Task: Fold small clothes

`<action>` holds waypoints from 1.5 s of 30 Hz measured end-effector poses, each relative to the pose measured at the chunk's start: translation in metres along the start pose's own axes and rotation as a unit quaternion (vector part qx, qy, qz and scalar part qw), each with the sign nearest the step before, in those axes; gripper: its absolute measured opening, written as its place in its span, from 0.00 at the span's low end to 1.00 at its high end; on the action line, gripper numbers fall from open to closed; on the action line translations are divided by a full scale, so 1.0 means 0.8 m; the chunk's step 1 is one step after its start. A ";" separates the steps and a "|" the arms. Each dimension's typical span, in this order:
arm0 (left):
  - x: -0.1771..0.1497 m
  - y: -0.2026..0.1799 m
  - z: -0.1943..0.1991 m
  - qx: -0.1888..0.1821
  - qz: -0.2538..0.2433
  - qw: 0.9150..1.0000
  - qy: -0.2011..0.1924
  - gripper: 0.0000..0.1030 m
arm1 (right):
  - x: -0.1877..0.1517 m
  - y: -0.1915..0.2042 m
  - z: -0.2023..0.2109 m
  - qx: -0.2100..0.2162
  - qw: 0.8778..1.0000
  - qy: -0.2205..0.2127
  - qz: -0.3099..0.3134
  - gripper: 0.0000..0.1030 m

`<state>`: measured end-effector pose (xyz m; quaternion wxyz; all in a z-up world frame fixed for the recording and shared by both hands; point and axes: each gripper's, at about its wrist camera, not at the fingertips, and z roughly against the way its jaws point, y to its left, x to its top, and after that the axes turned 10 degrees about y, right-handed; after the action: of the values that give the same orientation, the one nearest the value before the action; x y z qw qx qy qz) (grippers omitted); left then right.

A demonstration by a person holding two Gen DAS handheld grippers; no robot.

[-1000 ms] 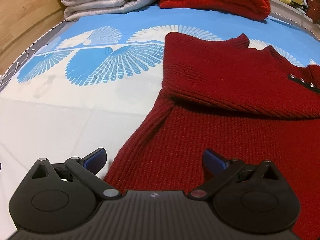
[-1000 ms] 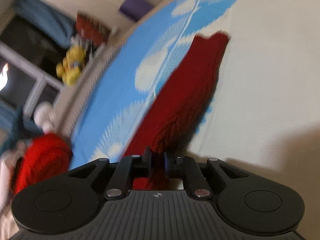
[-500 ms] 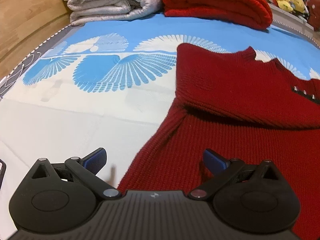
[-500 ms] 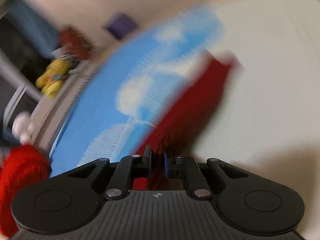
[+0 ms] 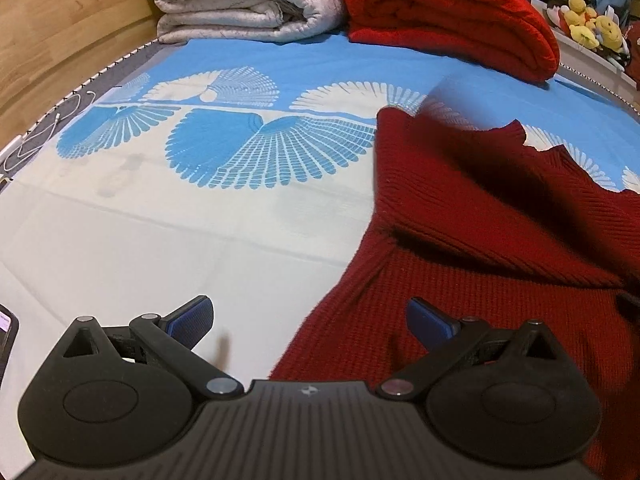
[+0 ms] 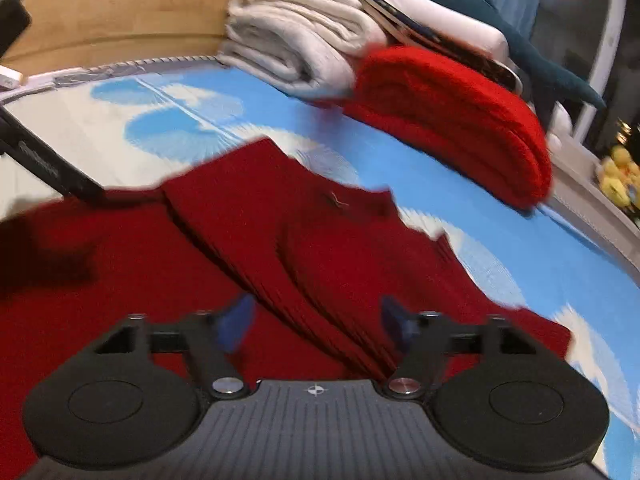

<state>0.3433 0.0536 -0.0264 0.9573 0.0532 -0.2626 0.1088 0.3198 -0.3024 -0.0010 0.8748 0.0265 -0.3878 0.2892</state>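
Note:
A dark red knit sweater [image 5: 500,240] lies flat on the blue and white bedsheet [image 5: 200,220], with one sleeve folded across its chest. My left gripper [image 5: 310,320] is open and empty, low over the sweater's left side edge. In the right wrist view the sweater [image 6: 280,232] fills the middle, with a sleeve folded across it. My right gripper [image 6: 316,320] is open and empty just above that folded sleeve. The left gripper's dark body [image 6: 44,164] shows at the left edge.
A folded cream blanket [image 5: 248,4] and a folded bright red knit [image 5: 452,12] lie at the head of the bed. A wooden headboard [image 5: 60,20] is behind. Yellow plush toys [image 5: 596,28] sit at the far right. A phone [image 5: 6,328] lies at the left edge.
My right gripper swung the held sleeve over the sweater, opened and let it go. My left gripper drew back to the left, staying open.

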 end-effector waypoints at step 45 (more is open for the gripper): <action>0.148 -0.067 -0.083 -0.085 -0.086 0.993 0.014 0.13 | -0.061 -0.133 -0.032 -0.116 0.948 0.082 -0.283 0.76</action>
<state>0.4882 0.0338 -0.0246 0.9677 -0.0074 -0.2520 0.0045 0.3670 -0.4075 -0.0338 0.9466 0.0101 -0.3219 -0.0164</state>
